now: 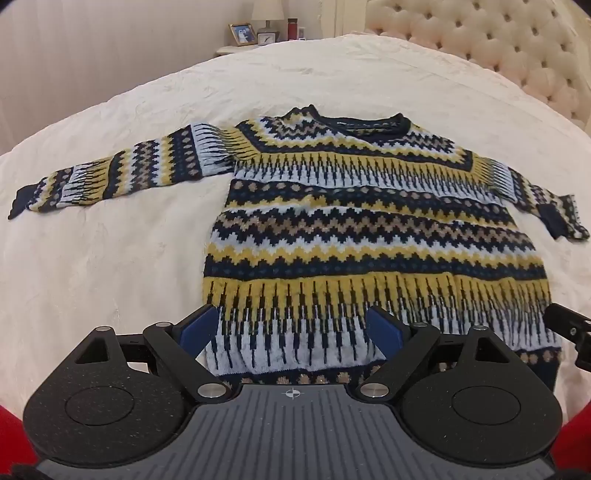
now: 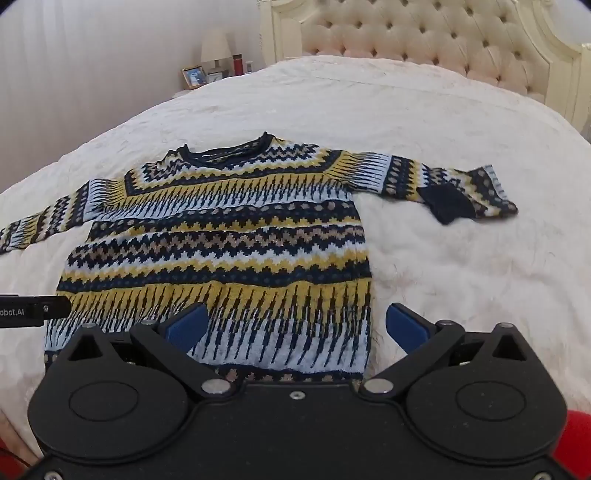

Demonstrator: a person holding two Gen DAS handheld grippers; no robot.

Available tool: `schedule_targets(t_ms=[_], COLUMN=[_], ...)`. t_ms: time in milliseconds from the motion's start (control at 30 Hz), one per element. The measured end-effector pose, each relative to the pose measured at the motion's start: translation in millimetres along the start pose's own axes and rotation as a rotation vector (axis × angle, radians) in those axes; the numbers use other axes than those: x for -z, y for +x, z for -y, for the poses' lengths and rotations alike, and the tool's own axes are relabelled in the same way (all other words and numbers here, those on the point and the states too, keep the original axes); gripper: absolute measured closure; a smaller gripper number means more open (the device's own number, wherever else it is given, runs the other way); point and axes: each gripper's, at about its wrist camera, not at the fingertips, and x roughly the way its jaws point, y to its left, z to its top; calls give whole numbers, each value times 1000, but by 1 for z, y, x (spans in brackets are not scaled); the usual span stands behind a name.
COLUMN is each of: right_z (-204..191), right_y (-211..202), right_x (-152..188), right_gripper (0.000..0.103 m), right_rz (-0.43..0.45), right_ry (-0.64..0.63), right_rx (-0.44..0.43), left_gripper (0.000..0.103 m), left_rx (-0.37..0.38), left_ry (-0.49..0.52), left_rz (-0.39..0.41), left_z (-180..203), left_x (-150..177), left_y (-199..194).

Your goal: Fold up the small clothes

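Right wrist: "obot.AI" on left claw point(image 2: 35, 312)

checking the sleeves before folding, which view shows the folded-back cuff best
The right wrist view. There the cuff lies well inside the picture, its dark end clearly doubled back over the sleeve on the bed. The left wrist view shows the same cuff too, but squeezed near the right edge and distorted.

I see cream bedspread point(image 1: 110, 258) filling most of frame. Tufted cream headboard point(image 2: 406, 40) upper right. Nightstand point(image 1: 236, 50) upper left carries lamp point(image 1: 267, 14), framed photo point(image 1: 242, 34), small clock point(image 1: 266, 38), red bottle point(image 1: 292, 28). Pale curtain point(image 2: 74, 66) far left.
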Motion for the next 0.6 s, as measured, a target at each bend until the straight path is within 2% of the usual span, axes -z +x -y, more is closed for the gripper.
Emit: schedule_targets(t_ms=[167, 233, 600], right_z=[-5, 0, 2], right_y=[-2, 4, 4], right_x=[7, 4, 1], right_gripper=[1, 1, 1], right_rz=[11, -17, -20], right_ry=[-11, 15, 21], right_rx=[7, -6, -8], left_gripper=[16, 16, 16], left_rx=[-5, -9, -9], left_ry=[8, 11, 7], left_rz=[9, 10, 6], left_z=[0, 1, -7], left_x=[-1, 2, 0], left_y=[-1, 3, 12])
